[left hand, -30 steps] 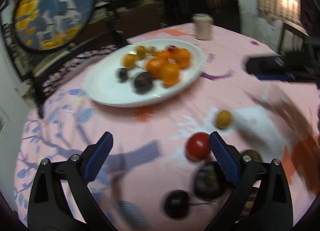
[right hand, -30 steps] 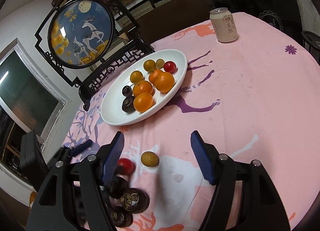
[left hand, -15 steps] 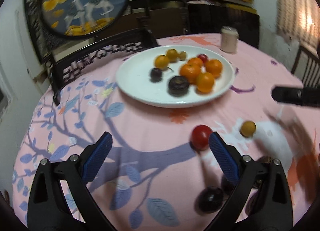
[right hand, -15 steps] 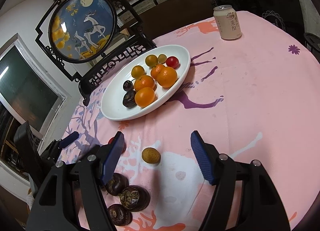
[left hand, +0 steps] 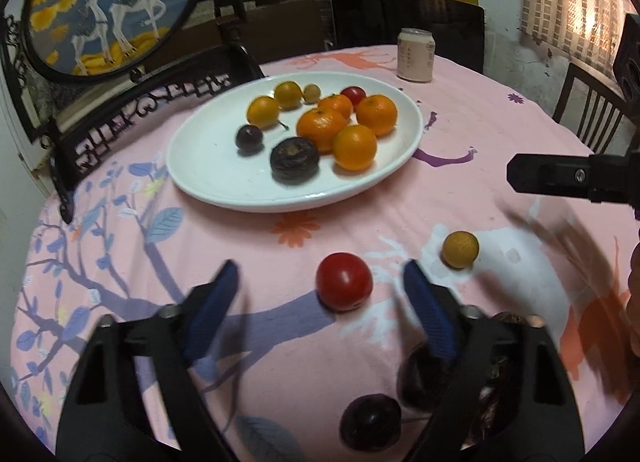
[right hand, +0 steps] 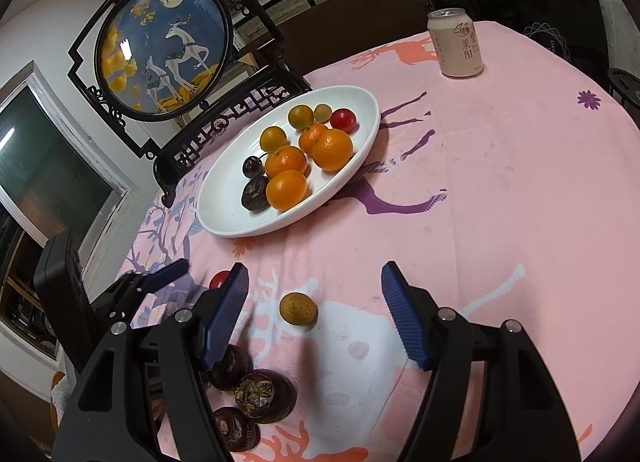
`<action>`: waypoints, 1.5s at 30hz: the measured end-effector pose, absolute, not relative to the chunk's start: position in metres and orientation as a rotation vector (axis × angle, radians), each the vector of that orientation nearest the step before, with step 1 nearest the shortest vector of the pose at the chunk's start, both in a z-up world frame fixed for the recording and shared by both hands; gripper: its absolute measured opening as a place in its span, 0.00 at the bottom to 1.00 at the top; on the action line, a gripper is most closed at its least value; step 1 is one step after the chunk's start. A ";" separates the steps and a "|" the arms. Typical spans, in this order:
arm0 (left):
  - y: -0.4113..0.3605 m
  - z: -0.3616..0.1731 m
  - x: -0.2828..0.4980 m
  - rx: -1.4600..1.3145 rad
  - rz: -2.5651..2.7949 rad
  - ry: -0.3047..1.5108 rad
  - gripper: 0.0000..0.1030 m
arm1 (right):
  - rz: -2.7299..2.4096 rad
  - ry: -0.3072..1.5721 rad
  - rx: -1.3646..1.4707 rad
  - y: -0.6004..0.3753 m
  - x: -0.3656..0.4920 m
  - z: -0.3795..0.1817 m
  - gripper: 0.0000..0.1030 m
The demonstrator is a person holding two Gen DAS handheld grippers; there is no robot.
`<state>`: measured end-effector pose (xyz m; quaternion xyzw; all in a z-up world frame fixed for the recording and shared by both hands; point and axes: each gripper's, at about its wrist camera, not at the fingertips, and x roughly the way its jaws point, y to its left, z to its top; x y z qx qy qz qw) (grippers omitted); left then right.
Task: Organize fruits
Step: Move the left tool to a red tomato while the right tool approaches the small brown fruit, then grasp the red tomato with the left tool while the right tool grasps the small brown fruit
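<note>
A white oval plate (left hand: 224, 186) (right hand: 240, 222) holds oranges (left hand: 354, 146), small yellow fruits, a cherry, a dark round fruit and a red tomato. On the pink cloth lie a red tomato (left hand: 344, 281) (right hand: 219, 279), a small tan fruit (left hand: 460, 248) (right hand: 298, 308) and several dark fruits (left hand: 370, 428) (right hand: 258, 394). My left gripper (left hand: 320, 294) is open with the red tomato between its fingers, nearer the right one. My right gripper (right hand: 314, 302) is open, with the tan fruit just ahead between its fingers.
A drink can (left hand: 416, 54) (right hand: 456, 42) stands at the table's far side. A framed round deer screen (left hand: 108, 6) (right hand: 164, 46) on a black stand sits behind the plate. A chair (left hand: 592, 110) is at the right edge. The right gripper's finger (left hand: 560, 178) shows at the left view's right.
My left gripper has swung right so the red tomato now sits between its fingers, which have narrowed. My right gripper has barely moved.
</note>
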<state>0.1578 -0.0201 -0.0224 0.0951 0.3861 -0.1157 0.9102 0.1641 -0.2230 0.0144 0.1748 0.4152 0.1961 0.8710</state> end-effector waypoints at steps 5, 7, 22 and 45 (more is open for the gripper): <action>-0.021 -0.035 0.167 0.163 -0.300 0.869 0.30 | 0.414 0.878 0.349 -0.220 0.164 0.012 0.67; -0.022 -0.034 0.166 0.157 -0.306 0.864 0.30 | 0.418 0.882 0.344 -0.218 0.164 0.012 0.67; 0.005 -0.024 0.165 0.096 -0.230 0.847 0.30 | 0.480 0.944 0.252 -0.190 0.164 -0.006 0.62; 0.006 0.007 0.162 0.092 -0.225 0.773 0.30 | 0.460 0.819 0.257 -0.199 0.169 0.030 0.26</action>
